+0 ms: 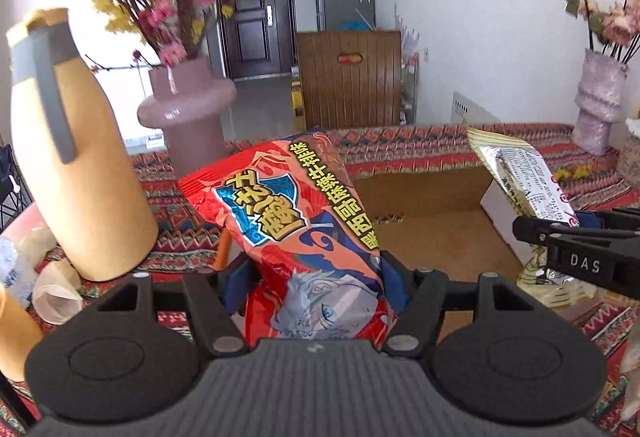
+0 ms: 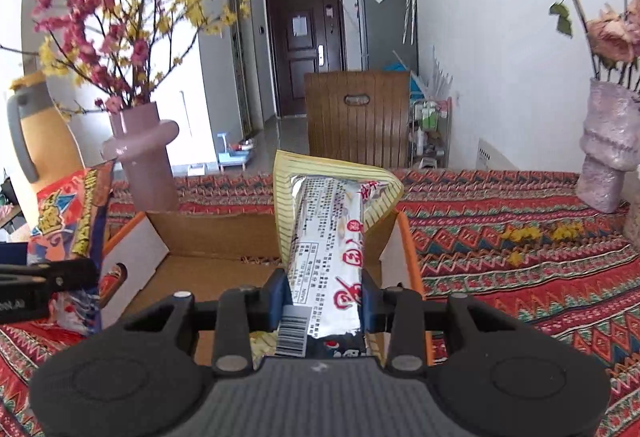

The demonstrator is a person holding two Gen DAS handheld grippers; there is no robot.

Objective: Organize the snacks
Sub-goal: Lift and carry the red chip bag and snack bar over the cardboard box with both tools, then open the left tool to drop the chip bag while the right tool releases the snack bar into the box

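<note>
Left gripper clamps a red snack bag; right gripper pinches a yellow-silver packet (both raised) above the cardboard box on patterned cloth.

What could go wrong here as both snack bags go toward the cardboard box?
1. The left tool pinches the red snack bag only at its lower end, so the top-heavy bag could flop or slip.
2. The right tool holds the yellow-edged packet close beside the left one; they may collide over the cardboard box.
3. The pink vase stands just behind the box and could get bumped.
</note>
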